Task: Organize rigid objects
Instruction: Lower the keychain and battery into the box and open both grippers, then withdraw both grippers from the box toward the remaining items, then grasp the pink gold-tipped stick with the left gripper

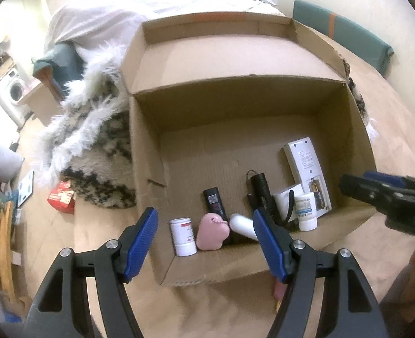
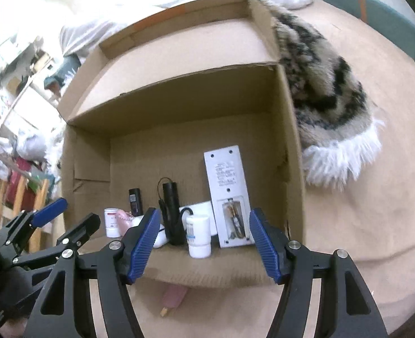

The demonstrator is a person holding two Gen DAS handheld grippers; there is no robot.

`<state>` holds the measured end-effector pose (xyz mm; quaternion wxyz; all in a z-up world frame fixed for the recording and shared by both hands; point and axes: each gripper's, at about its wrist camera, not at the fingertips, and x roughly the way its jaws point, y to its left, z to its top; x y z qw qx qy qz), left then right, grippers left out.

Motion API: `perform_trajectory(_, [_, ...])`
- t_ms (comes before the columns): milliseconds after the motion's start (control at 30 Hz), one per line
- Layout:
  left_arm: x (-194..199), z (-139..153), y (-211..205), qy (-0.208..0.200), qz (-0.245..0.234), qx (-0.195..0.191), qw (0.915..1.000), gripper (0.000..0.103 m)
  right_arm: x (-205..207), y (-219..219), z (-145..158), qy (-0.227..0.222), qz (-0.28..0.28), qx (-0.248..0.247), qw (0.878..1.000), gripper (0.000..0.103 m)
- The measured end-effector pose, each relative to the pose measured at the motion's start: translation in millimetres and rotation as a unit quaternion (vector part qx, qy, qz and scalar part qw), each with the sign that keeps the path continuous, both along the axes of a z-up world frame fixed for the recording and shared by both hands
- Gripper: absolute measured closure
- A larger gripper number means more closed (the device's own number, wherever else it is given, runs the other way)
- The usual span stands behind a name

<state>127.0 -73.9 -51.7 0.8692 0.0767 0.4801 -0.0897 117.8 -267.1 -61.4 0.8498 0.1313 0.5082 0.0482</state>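
Claws (image 1: 206, 242) (image 2: 204, 243) gape empty above cardboard box (image 1: 348, 129), shaggy rug (image 1: 94, 146) alongside it.

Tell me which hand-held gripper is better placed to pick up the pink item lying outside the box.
Probably the right hand-held gripper: the pink item lies just below and between its open fingers, outside the box. The left hand-held gripper sees it only behind its right finger.
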Motion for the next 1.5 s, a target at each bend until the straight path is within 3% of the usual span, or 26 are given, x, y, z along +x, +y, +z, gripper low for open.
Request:
perform_trajectory(200, [-18.5, 1.7, 16.3, 0.01, 0.022, -0.013, 0.9996, 0.036, -22.5, -3.5, -1.5, 0.003, -0.017, -0.002, 1.0, 0.031])
perform_trajectory(433, [-44.9, -10.1, 12.7, 0.02, 0.006, -0.002, 0.9998, 0.036, -43.6, -5.9, -14.7, 0.027, -0.028, 0.007, 0.999, 0.031])
perform_trajectory(533, [-52.1, -20.2, 9.6, 0.035, 0.002, -0.004, 0.9994, 0.036, -49.4, -9.1, -26.2, 0.05, -0.031, 0.025, 0.998, 0.023])
perform_trajectory(667, [-55.8, -49.2, -9.2, 0.081, -0.05, 0.011, 0.9954, 0.036, -54.0, -15.6, -45.6, 0.09, -0.04, 0.09, 0.991, 0.009])
perform_trajectory(800, [-56.9, -73.7, -26.7, 0.128, -0.071, -0.005, 0.9892, 0.036, -54.5, -19.9, -59.4, 0.115, -0.056, 0.099, 0.987, 0.008])
perform_trajectory(1000, [-59.7, -91.1, -67.3, 0.138, -0.126, 0.004, 0.9824, 0.036, -50.6, -27.4, -70.4, 0.128, -0.086, 0.11, 0.982, 0.008])
perform_trajectory(1067, [-58.7, -100.3, -75.4, 0.15, -0.135, 0.002, 0.9794, 0.044, -49.8, -29.9, -73.0, 0.13, -0.095, 0.111, 0.981, 0.008])
perform_trajectory(1100, [-57.8, -105.5, -77.8, 0.156, -0.136, -0.003, 0.9784, 0.059, -49.7, -31.2, -73.4, 0.131, -0.097, 0.112, 0.98, 0.008])
perform_trajectory(1133, [-55.9, -112.1, -78.9, 0.166, -0.132, -0.006, 0.9773, 0.064, -49.2, -31.9, -73.6, 0.132, -0.099, 0.112, 0.98, 0.008])
perform_trajectory(1267, [-54.4, -125.1, -80.9, 0.174, -0.135, 0.0, 0.9754, 0.069, -47.9, -34.3, -78.1, 0.139, -0.104, 0.11, 0.979, 0.008])
perform_trajectory(1333, [-56.6, -125.3, -81.9, 0.174, -0.134, 0.009, 0.9754, 0.08, -47.1, -32.7, -78.2, 0.138, -0.102, 0.103, 0.98, 0.008])
perform_trajectory(1500, [-59.6, -127.7, -74.0, 0.179, -0.124, -0.003, 0.9761, 0.08, -43.1, -26.9, -79.9, 0.138, -0.098, 0.098, 0.981, 0.008])
